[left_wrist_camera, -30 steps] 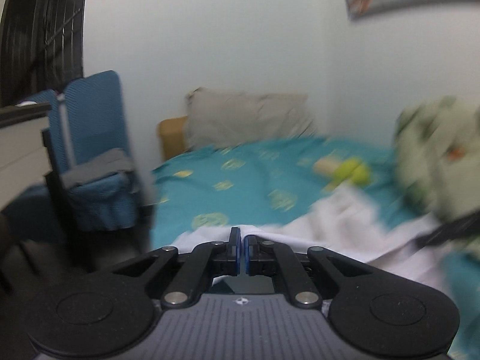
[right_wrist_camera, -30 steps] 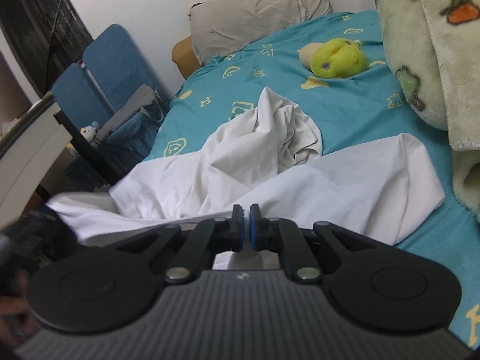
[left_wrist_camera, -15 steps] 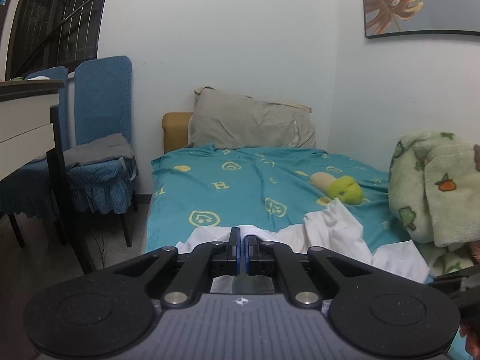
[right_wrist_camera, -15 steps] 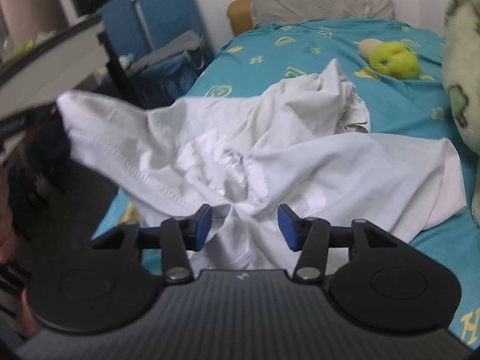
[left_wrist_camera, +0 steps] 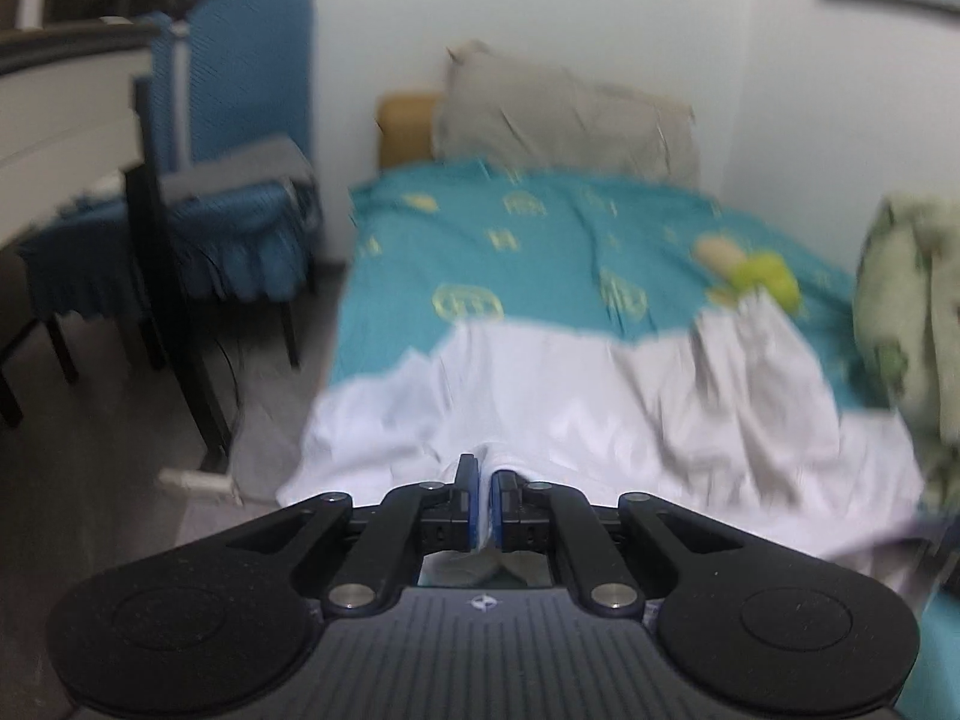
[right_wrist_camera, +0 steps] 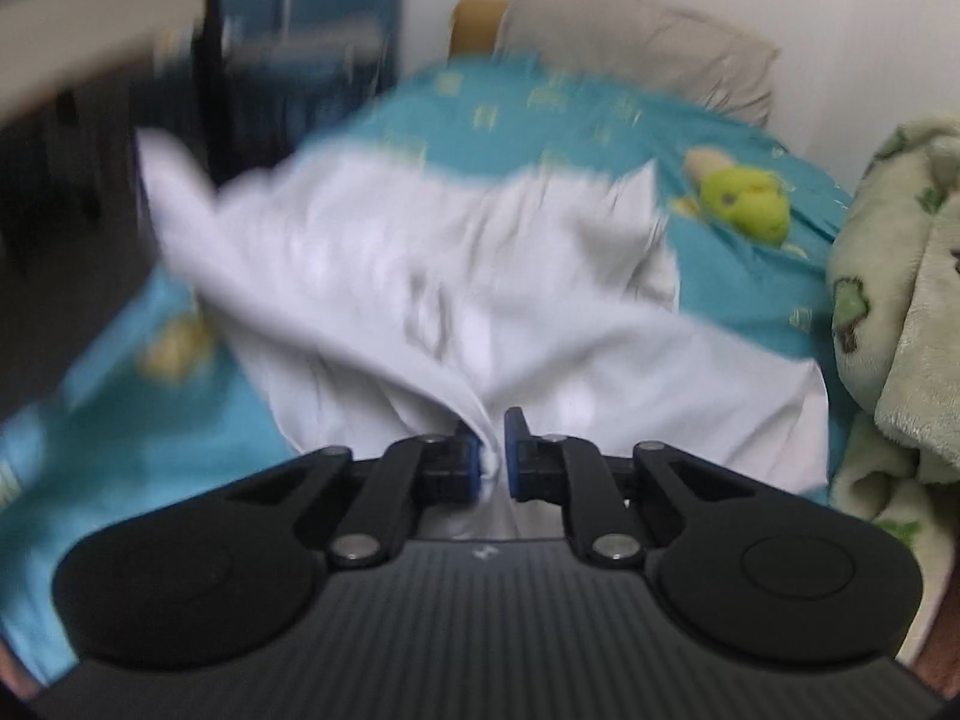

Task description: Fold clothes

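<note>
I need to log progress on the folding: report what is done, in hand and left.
Done: no neat fold shows; the white garment lies crumpled and spread across the teal bed.
In hand: the left gripper is shut on its near edge, and the right gripper has cloth between nearly closed fingers.
Left: flattening it and every fold.

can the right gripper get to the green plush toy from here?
Probably not now: the right gripper has the white garment between its fingers. The plush toy lies uncovered beyond on the bed.
</note>
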`<state>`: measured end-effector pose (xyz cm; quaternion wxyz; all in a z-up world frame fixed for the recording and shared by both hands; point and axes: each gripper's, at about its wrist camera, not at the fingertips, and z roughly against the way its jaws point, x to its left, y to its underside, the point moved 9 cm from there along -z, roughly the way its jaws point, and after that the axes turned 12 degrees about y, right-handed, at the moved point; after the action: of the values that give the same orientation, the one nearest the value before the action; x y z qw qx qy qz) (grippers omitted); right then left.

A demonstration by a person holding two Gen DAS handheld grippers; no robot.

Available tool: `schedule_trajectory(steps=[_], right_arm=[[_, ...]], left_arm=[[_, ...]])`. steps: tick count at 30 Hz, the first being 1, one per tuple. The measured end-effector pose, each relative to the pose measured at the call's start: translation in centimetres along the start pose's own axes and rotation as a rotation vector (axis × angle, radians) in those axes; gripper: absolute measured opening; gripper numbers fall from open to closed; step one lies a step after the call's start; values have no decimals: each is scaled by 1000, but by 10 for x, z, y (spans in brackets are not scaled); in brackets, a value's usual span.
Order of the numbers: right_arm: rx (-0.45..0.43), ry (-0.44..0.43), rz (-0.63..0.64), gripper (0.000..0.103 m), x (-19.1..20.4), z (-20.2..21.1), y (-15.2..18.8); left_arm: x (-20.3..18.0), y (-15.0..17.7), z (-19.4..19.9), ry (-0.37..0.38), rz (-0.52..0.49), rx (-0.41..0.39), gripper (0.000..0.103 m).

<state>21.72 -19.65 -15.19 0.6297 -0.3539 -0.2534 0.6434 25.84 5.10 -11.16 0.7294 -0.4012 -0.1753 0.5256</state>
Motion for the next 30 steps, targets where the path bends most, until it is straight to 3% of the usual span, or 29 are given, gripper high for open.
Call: schedule_trajectory(steps=[2, 5, 7, 10, 12, 14, 19, 22, 24, 25, 30], right_arm=[[-1, -36, -95, 9, -10, 1, -8], [29, -81, -194, 8, -19, -4, -9], [46, -110, -249, 8, -22, -6, -8], [52, -154, -319, 8, -24, -5, -9], [54, -180, -360, 8, -27, -4, -11], [56, -206, -401, 8, -30, -4, -13], [59, -272, -503, 8, -37, -2, -18], [61, -312, -564, 8, -42, -1, -21], [58, -320, -589, 8, -45, 1, -22], [55, -321, -599, 8, -47, 1, -22], [44, -311, -634, 8, -56, 2, -22]], left_arm=[[-1, 11, -6, 10, -31, 48, 7], [-9, 19, -1, 21, -96, 69, 22], [-14, 22, 9, 22, -142, 70, 45], [-38, 21, 22, 21, -249, 41, 66], [-58, 20, 33, 61, -335, 7, 79], [-83, 21, 39, 123, -416, -17, 84], [-132, 46, 20, 210, -546, 13, 96], [-149, 69, -11, 91, -678, 67, 96], [-152, 74, -29, -73, -776, 45, 95], [-151, 72, -35, -141, -782, 23, 95], [-134, 42, -29, -323, -680, -105, 95]])
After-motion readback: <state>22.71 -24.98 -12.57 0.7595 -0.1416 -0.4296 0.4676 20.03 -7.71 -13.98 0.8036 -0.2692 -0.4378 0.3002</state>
